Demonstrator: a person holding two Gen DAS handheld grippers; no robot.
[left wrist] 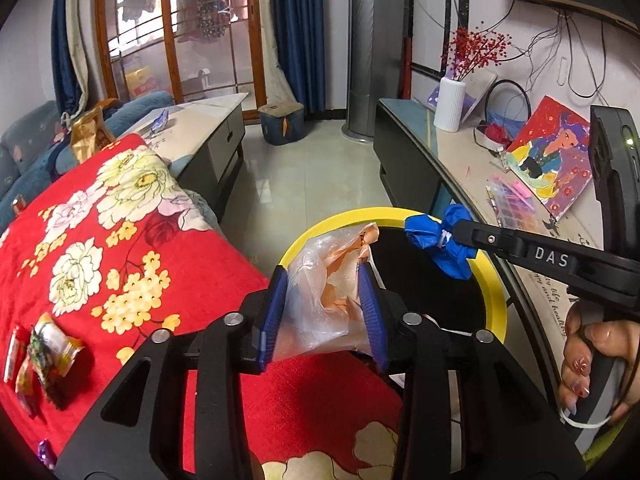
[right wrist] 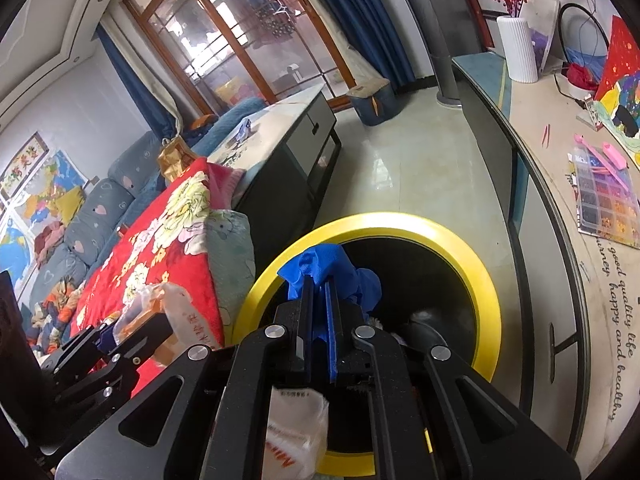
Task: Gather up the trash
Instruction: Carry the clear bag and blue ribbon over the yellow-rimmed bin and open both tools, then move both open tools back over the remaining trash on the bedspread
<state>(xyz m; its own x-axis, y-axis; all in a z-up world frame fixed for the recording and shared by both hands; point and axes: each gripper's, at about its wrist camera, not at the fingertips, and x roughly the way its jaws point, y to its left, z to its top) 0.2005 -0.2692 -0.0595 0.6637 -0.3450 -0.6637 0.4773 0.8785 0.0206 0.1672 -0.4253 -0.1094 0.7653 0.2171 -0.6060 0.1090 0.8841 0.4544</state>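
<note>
A round bin with a yellow rim (left wrist: 340, 220) (right wrist: 404, 221) and a black inside stands on the floor beside the red blanket. My left gripper (left wrist: 323, 271) is shut on a crumpled clear and orange plastic bag (left wrist: 336, 276), held over the bin's near left rim; its blue pads (left wrist: 276, 312) press on the bag from both sides. My right gripper (right wrist: 318, 282) is shut on a crumpled blue wad (right wrist: 332, 268) above the bin's opening. The left wrist view has the same blue wad (left wrist: 440, 240) over the far right rim, with a hand (left wrist: 588, 360) on that gripper's handle.
A red floral blanket (left wrist: 120, 240) on the left carries several snack wrappers (left wrist: 44, 352). A low coffee table (left wrist: 208, 128) stands behind it. On the right runs a long cabinet (right wrist: 560, 160) with a white vase (right wrist: 516, 48), a painting and a bead tray. A white printed bag (right wrist: 296, 432) lies under my right gripper.
</note>
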